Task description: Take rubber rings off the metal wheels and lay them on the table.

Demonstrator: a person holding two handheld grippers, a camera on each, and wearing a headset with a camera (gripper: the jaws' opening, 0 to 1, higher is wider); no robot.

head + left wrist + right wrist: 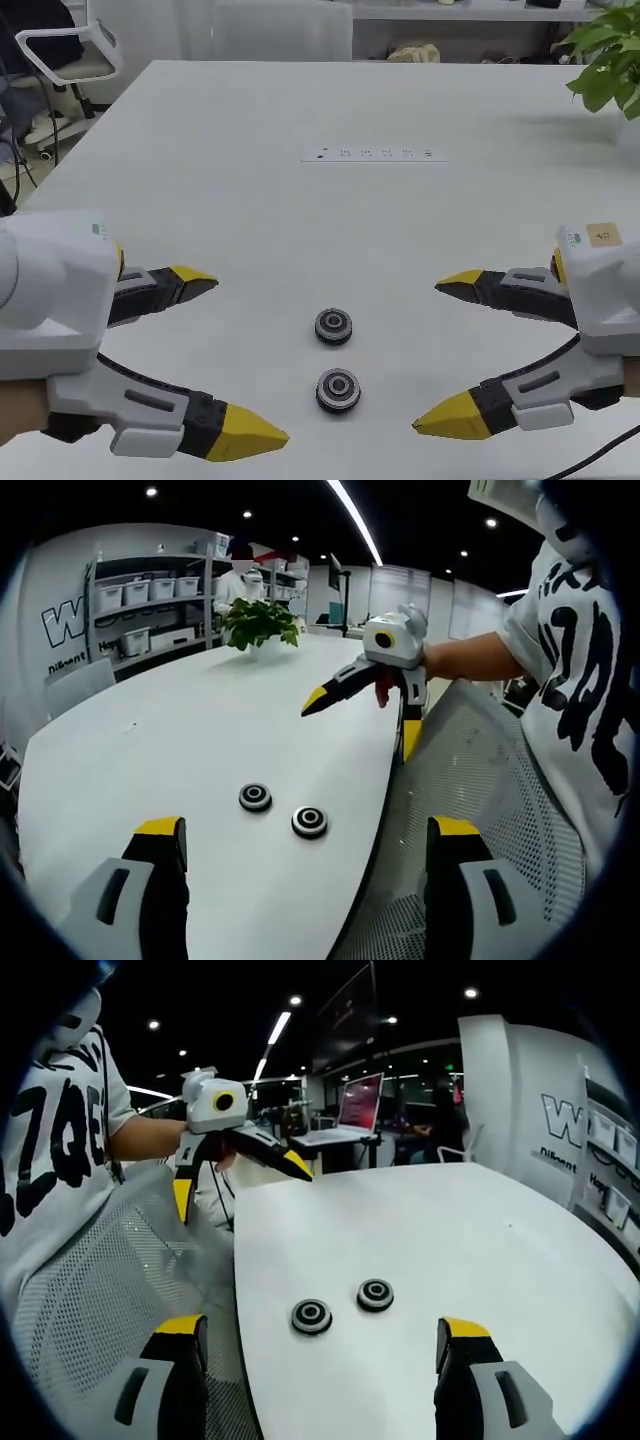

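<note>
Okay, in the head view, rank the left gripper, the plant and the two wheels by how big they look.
1. left gripper, by far largest.
2. plant, cut off by the frame edge.
3. near wheel and far wheel: about alike; the near one looks slightly bigger, perhaps only from nearness.

White table (300, 220), two ringed wheels (334, 326) lying flat

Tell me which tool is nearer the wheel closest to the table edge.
Left, narrowly. The left tool sits open left of the wheel, one tip close; the right tool mirrors it, slightly farther.
</note>
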